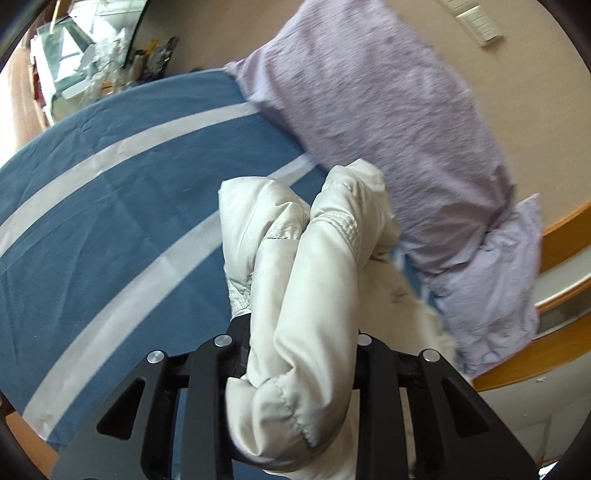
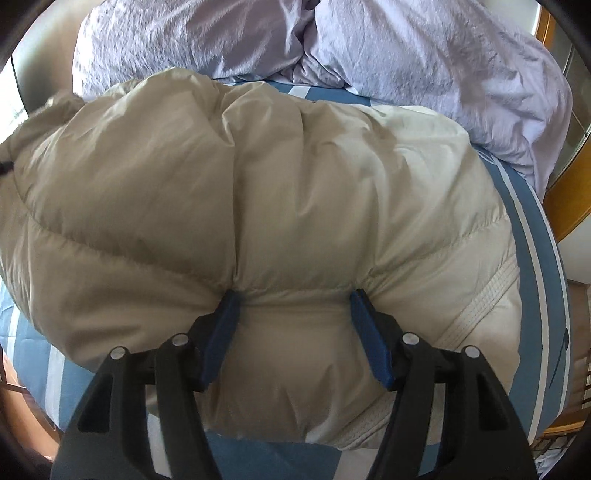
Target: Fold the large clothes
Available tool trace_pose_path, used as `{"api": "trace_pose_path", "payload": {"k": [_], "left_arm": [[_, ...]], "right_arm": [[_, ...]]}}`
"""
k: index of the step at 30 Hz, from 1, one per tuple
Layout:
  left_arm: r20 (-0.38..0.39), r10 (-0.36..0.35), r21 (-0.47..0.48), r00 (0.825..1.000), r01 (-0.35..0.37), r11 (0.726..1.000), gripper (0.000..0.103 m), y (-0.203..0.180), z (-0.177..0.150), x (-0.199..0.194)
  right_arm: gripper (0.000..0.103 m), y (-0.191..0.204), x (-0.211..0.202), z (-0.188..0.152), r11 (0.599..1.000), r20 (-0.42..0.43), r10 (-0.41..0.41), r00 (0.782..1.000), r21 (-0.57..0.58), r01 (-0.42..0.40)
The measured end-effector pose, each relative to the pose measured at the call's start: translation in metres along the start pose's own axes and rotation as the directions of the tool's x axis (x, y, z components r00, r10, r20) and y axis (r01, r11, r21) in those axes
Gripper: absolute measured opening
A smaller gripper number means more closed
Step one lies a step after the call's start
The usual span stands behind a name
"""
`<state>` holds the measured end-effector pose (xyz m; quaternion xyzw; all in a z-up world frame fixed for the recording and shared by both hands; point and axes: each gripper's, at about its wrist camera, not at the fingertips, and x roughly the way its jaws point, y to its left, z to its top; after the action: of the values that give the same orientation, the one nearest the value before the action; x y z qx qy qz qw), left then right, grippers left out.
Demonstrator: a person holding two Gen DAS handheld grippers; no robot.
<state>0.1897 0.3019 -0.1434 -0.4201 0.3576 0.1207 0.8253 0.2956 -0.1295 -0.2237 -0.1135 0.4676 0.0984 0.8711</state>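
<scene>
A cream puffy down jacket [image 2: 258, 192] lies bunched on a blue bed sheet with white stripes [image 2: 532, 258]. My right gripper [image 2: 293, 295] presses into the jacket's near edge, its blue pads [image 2: 225, 332] spread wide with padded fabric bulging between them. In the left wrist view my left gripper [image 1: 299, 332] is shut on a thick roll of the same jacket [image 1: 306, 295], which is lifted above the sheet [image 1: 110, 206] and hides the fingertips.
Lilac pillows [image 1: 369, 110] and a crumpled lilac duvet [image 2: 443, 66] lie at the head of the bed. A wooden bed frame [image 1: 561, 236] runs along the right. A cluttered shelf [image 1: 92, 62] stands at the far left. A beige wall with light switches [image 1: 480, 22] is behind.
</scene>
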Motion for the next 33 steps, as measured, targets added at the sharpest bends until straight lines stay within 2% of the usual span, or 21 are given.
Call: {"api": "trace_pose_path", "payload": {"k": [4,8,14,17,23,26,33], "left_arm": [[0.022,-0.094,0.031,0.995,0.093,0.995,0.025,-0.029,-0.004,-0.015],[0.02,-0.19,0.079,0.982,0.187,0.979,0.025,-0.066,-0.015,-0.029],[-0.03,-0.313,0.168,0.949,0.313,0.935,0.025,-0.134,-0.036,-0.044],[-0.084,-0.359,0.226,0.93,0.368,0.902,0.025,-0.174,-0.054,-0.044],[-0.189,-0.395,0.309,0.899,0.437,0.845,0.025,-0.231,-0.092,-0.033],[-0.236,-0.39,0.329,0.89,0.451,0.83,0.025,-0.25,-0.11,-0.02],[-0.335,-0.362,0.341,0.87,0.47,0.814,0.025,-0.273,-0.145,0.016]], "right_arm": [[0.064,0.001,0.003,0.003,1.0,0.002,-0.011,1.0,0.005,0.011],[0.064,0.002,0.004,0.002,1.0,0.004,-0.019,1.0,0.013,0.019],[0.064,0.002,0.004,0.001,0.999,0.011,-0.028,1.0,0.027,0.028],[0.064,0.002,0.003,0.0,0.999,0.016,-0.026,1.0,0.04,0.026],[0.064,-0.003,0.003,-0.001,0.998,0.024,-0.014,1.0,0.062,0.012],[0.064,-0.007,0.001,-0.002,0.997,0.037,0.001,0.999,0.071,-0.003],[0.064,-0.017,-0.002,-0.005,0.995,0.065,0.041,0.997,0.091,-0.046]]}}
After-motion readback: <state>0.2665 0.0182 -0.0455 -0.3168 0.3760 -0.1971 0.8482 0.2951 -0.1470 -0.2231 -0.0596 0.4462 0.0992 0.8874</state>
